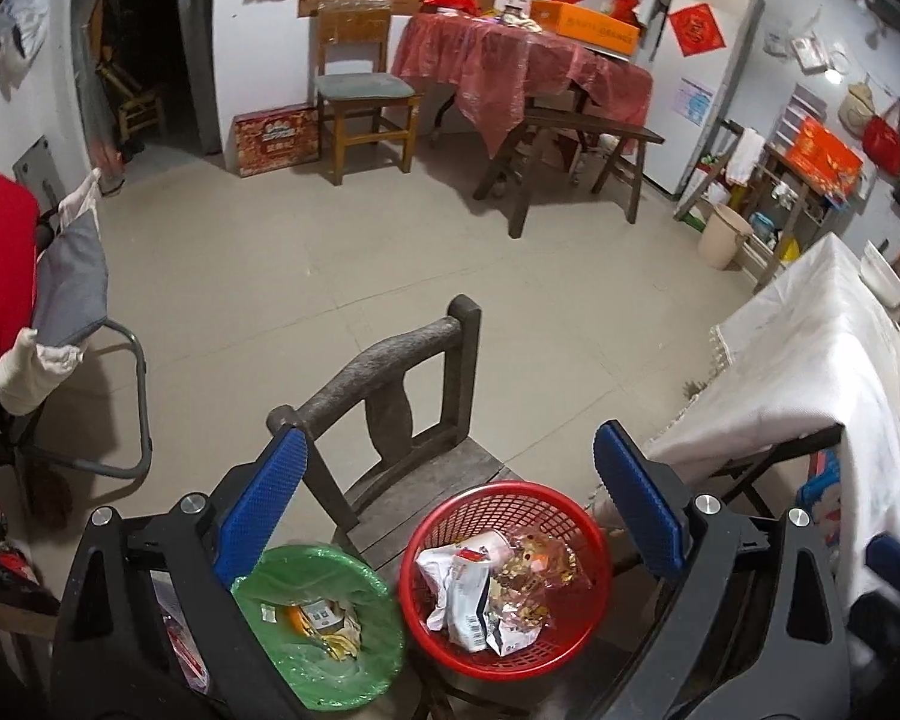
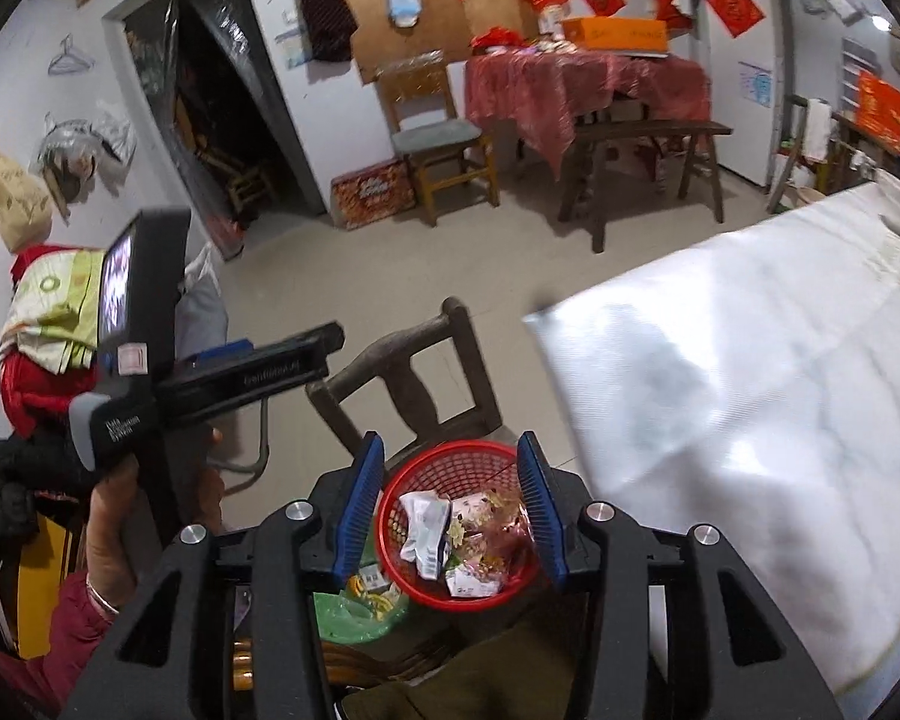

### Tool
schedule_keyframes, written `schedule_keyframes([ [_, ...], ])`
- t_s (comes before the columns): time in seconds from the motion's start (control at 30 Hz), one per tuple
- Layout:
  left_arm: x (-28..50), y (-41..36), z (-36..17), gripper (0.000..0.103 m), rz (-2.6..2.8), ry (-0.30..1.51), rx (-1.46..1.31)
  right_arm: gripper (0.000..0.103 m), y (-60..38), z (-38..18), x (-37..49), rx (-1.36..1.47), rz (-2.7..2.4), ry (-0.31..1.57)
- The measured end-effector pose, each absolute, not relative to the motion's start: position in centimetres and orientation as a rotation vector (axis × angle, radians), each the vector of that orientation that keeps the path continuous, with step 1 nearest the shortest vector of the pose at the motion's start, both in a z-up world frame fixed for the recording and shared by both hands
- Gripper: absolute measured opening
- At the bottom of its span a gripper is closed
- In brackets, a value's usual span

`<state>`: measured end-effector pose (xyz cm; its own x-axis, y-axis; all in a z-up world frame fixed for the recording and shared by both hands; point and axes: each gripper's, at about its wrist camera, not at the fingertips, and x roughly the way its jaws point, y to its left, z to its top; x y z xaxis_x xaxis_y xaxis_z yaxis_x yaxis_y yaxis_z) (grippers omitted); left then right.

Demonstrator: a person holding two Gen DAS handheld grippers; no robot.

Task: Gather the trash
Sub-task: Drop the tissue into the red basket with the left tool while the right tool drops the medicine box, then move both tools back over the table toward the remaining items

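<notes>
Where basket (image 1: 504,579) sits: wooden chair (image 1: 390,396).

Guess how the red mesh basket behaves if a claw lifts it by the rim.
The red mesh basket looks like thin plastic: probably light, rim may flex. Loose wrappers inside could shift or spill if it tilts.

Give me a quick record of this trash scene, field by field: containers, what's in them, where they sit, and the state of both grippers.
containers: red basket; green-lined bin, to the basket's left
basket contents: crumpled wrappers, shiny red-gold plastic
bin contents: scraps and a labelled packet
basket support: dark wooden chair
nearby: white-clothed table to the right
left gripper: jaws open, empty, above both containers
right gripper: jaws open, empty, above the basket
</notes>
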<state>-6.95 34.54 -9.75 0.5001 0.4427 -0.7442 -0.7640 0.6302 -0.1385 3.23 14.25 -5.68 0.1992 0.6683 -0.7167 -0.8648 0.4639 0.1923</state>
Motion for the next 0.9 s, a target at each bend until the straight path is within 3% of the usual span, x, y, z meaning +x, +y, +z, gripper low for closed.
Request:
schedule_keyframes([
  [0.43,-5.3,30.9,-8.7,0.096,0.641,0.705,-0.440,0.057,4.6,-2.7,7.2,-0.138,0.897,0.739],
  [0.73,-3.8,26.9,-7.6,0.096,0.511,0.693,-0.417,0.071,-6.0,-1.4,11.7,-0.017,0.667,0.661],
  [0.9,-1.2,23.3,-6.7,0.096,0.415,0.723,-0.371,0.074,-13.9,-1.5,15.6,0.057,0.507,0.654],
])
